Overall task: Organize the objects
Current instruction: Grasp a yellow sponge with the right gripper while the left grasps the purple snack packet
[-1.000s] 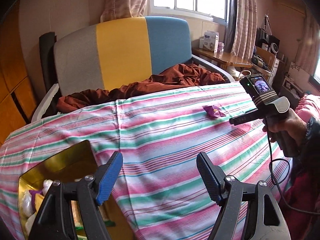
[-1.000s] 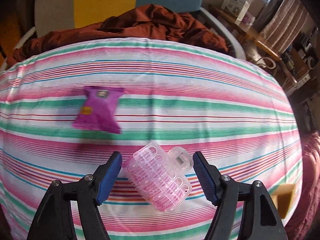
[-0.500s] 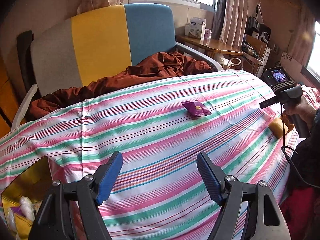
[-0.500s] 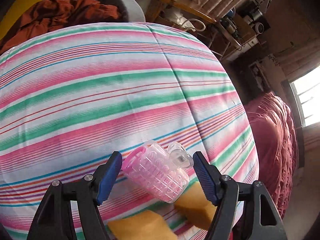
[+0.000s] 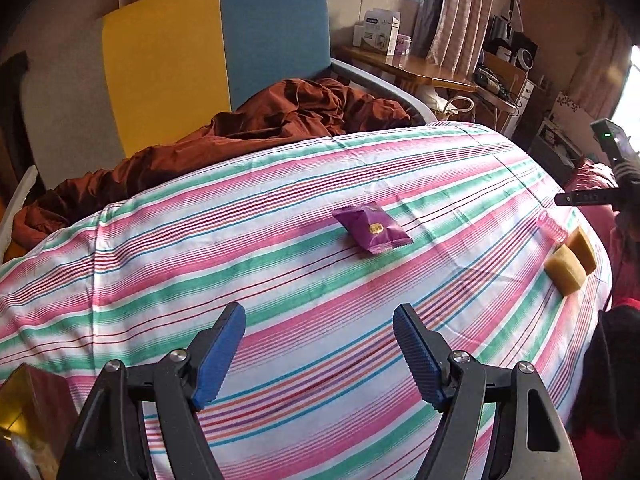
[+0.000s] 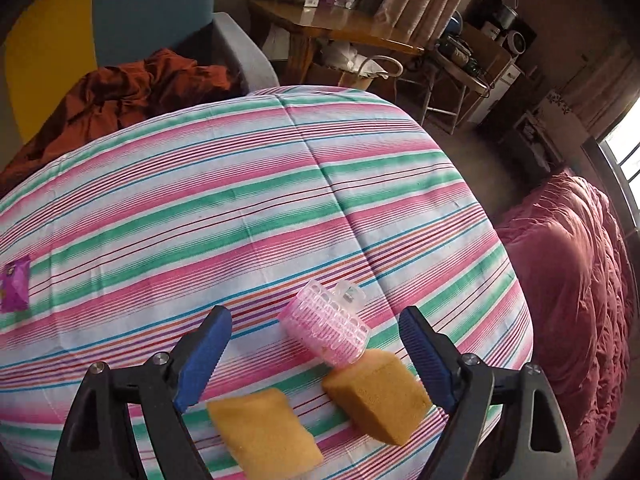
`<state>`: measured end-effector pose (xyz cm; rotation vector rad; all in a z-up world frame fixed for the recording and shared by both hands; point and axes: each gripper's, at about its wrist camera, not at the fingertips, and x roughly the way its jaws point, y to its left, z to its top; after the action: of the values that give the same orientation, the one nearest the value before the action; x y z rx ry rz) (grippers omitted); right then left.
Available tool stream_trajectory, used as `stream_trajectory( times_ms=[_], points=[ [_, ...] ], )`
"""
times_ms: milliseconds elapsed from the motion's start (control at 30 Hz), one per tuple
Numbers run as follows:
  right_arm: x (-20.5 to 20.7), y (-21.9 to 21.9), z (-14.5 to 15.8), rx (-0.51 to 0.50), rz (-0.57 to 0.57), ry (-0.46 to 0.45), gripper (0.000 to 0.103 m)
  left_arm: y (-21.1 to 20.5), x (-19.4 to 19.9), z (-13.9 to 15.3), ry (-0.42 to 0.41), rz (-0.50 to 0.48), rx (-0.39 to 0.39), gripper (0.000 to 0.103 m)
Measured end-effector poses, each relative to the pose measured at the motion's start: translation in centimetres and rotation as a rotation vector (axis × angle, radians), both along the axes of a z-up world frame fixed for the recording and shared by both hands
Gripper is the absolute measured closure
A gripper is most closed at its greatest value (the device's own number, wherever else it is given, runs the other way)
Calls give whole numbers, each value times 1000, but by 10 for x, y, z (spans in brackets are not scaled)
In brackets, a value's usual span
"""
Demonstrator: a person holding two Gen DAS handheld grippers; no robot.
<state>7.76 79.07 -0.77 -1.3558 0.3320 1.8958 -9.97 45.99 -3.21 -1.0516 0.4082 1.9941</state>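
One pink hair roller [image 6: 326, 330], two yellow sponges [image 6: 264, 432] and one purple packet [image 5: 372, 230] lie on the striped bed [image 6: 240, 200] — the roller apparently just beyond the wide-open right hand-held gripper [image 6: 314, 340]; left hand-held gripper [image 5: 320, 344] wide, empty.

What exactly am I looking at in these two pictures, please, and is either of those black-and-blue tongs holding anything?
No robot arm is involved: a person holds one set of tongs in each hand, and a fisheye camera on each looks forward along its two blue-padded fingers. One picture is from the left tongs, the other from the right tongs. Both stand open and hold nothing.

Below them is a surface covered by a striped cloth. On it lie a purple snack packet, a pink hair roller and two yellow sponges. The roller lies between the right tongs' open fingers, resting against the right-hand sponge. In the left picture, the other handheld device shows at the right edge.
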Motion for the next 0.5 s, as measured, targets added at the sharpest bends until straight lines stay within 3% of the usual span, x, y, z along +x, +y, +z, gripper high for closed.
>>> stream_trajectory(
  times_ms=[200,500],
  points=[
    [15,-40,0,-121,124,21,16,40,-17,-6,-40,-3,6,26],
    [29,-32,-31,-200,105,-59,16,101,-44,-24,-104,35,-22,20]
  ],
)
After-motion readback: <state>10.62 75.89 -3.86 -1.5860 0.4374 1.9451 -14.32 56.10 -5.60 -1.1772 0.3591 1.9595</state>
